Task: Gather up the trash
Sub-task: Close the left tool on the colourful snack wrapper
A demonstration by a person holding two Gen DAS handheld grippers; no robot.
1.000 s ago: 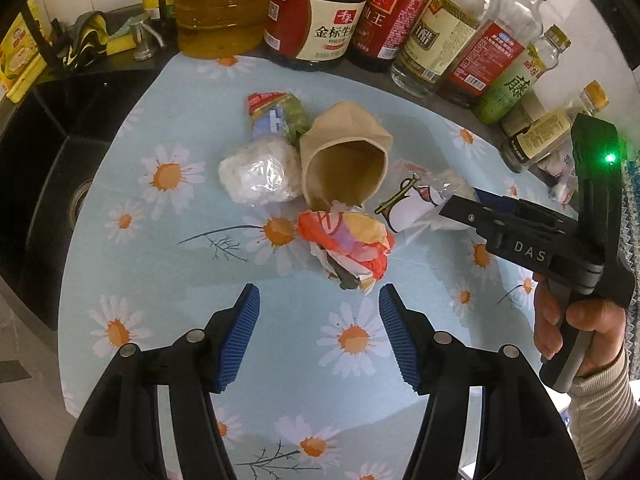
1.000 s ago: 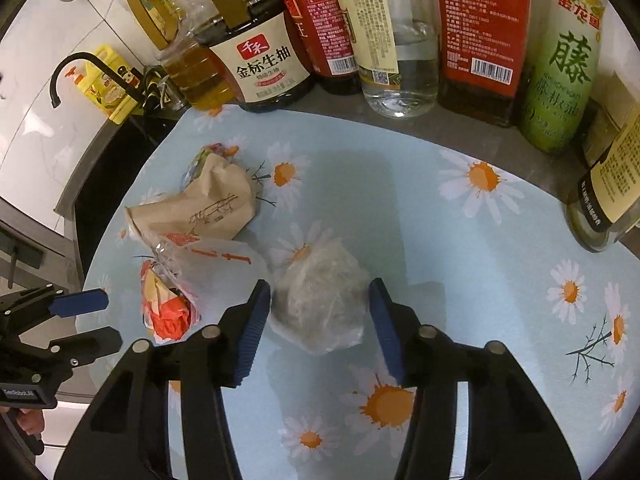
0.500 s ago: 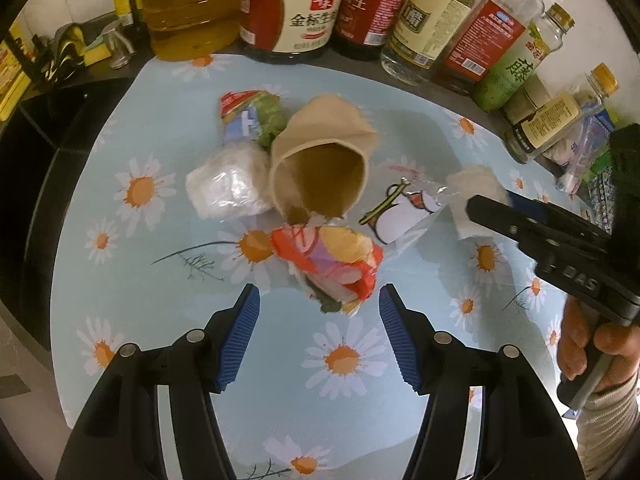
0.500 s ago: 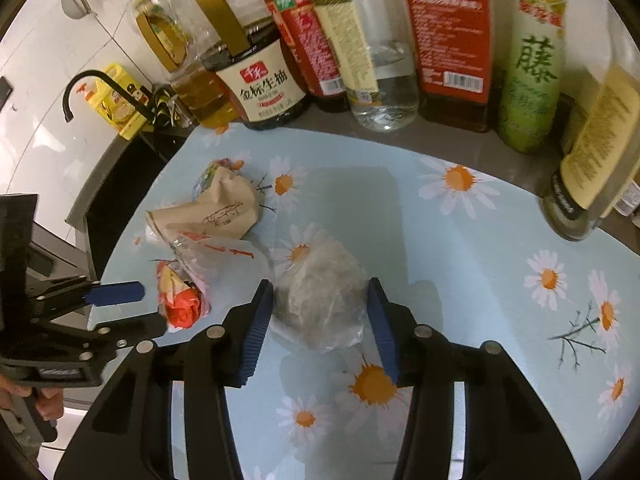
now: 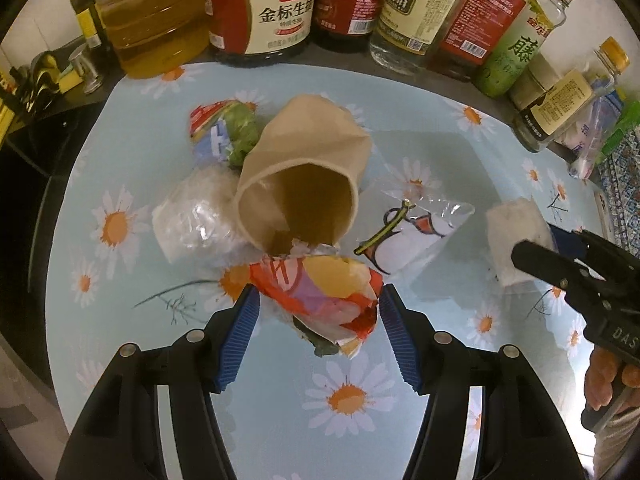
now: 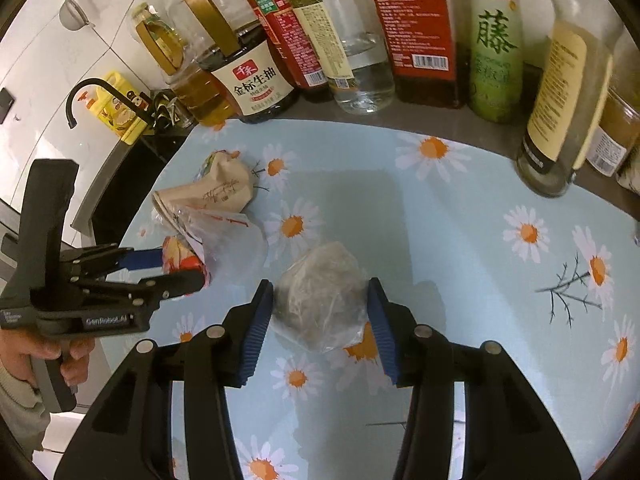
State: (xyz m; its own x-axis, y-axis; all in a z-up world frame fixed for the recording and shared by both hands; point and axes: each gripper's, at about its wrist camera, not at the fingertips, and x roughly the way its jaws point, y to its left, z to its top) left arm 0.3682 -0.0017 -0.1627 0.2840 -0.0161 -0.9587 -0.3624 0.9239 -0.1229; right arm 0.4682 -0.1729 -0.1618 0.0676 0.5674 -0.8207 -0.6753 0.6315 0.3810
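Trash all still on the daisy tablecloth (image 5: 120,152), nothing collected yet. Paper bag (image 5: 304,184) mid-pile, clear wrapper (image 5: 416,232) to its right. Right gripper (image 6: 320,312) clamps the plastic-wrapped wad (image 6: 320,296). Left gripper (image 5: 318,316), jaws apart, straddles the colourful wrapper (image 5: 320,296), not squeezing.

Left claw (image 5: 318,326), right claw (image 6: 320,318): black plastic frames, ribbed blue pads (image 5: 236,340), silver screws, white lettering; cream knit sleeve (image 6: 18,404).
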